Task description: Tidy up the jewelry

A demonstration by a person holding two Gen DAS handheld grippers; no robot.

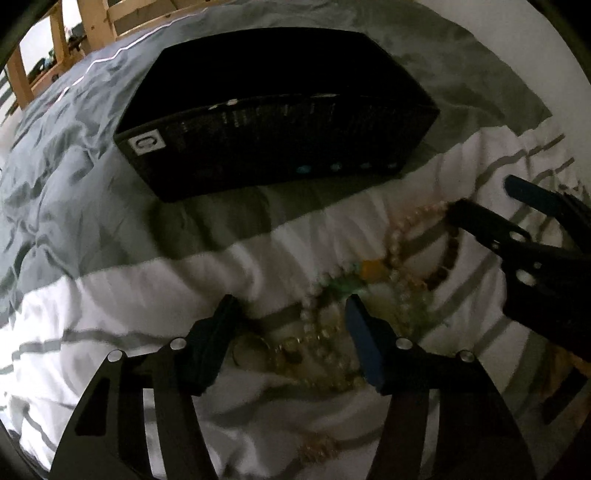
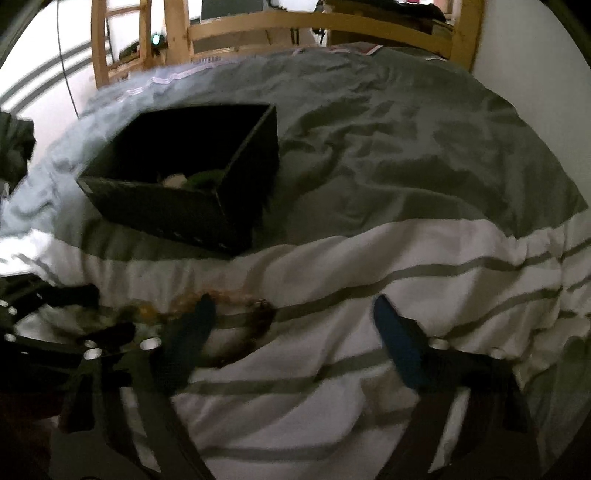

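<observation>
A tangled pile of bead necklaces, with pearl-like, green and amber beads and a ring, lies on the white striped part of the bedcover. My left gripper hangs right over the pile, open, with the beads between its fingers and the pads apart from them. My right gripper is open too; a brown bead bracelet lies just inside its left finger. In the left wrist view the right gripper reaches in from the right beside a pearl strand. A black open box stands behind the pile with something white and green inside.
The bedcover is grey at the back and white with grey stripes in front, and is wrinkled. A wooden bed frame runs along the far edge. The left gripper shows at the left of the right wrist view.
</observation>
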